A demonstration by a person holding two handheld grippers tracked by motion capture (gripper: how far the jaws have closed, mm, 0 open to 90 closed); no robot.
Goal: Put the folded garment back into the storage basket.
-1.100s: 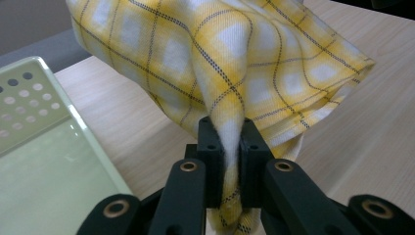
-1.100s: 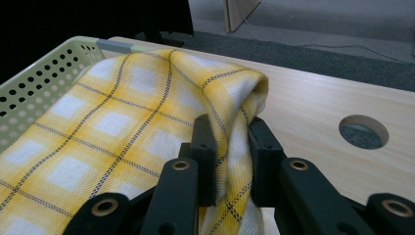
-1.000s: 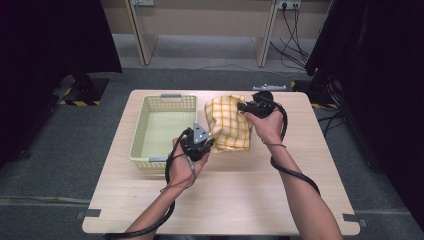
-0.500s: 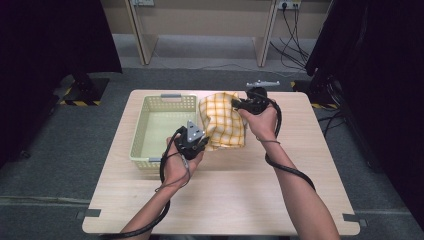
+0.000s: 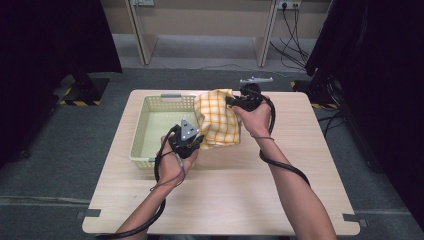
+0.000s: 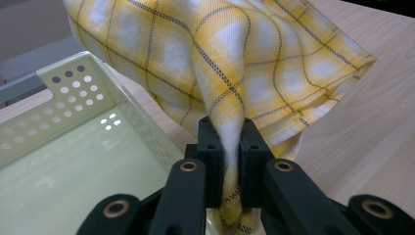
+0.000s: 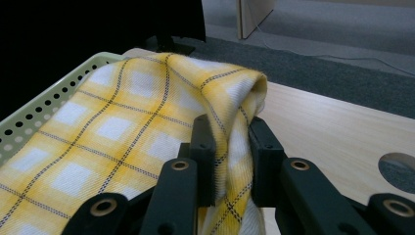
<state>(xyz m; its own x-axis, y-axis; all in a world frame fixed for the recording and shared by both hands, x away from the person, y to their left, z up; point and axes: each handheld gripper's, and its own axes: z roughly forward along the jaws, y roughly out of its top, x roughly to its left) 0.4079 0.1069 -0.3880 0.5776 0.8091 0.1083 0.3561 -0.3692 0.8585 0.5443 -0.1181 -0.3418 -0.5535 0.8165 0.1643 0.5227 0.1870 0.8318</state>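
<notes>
A folded yellow checked cloth [image 5: 216, 117] hangs between my two grippers, over the right rim of a pale green perforated basket [image 5: 150, 131]. My left gripper [image 5: 197, 141] is shut on the cloth's near edge; in the left gripper view the cloth [image 6: 230, 68] is pinched between the black jaws [image 6: 229, 161], with the basket [image 6: 68, 147] to the left. My right gripper [image 5: 230, 101] is shut on the cloth's far corner. In the right gripper view, folds of the cloth [image 7: 122, 127] are squeezed between its jaws [image 7: 232, 156], and the basket rim [image 7: 44, 105] shows on the left.
The light wooden table [image 5: 300, 165] has bare room to the right of the cloth and in front of the basket. A round hole [image 7: 397, 169] in the tabletop lies at the right of the right gripper view. Dark curtains flank the table, and cables trail from both grippers.
Both hands have carried the cloth leftward, from the table beside the basket to over the basket's right rim. The right gripper has shifted left and a little up.
</notes>
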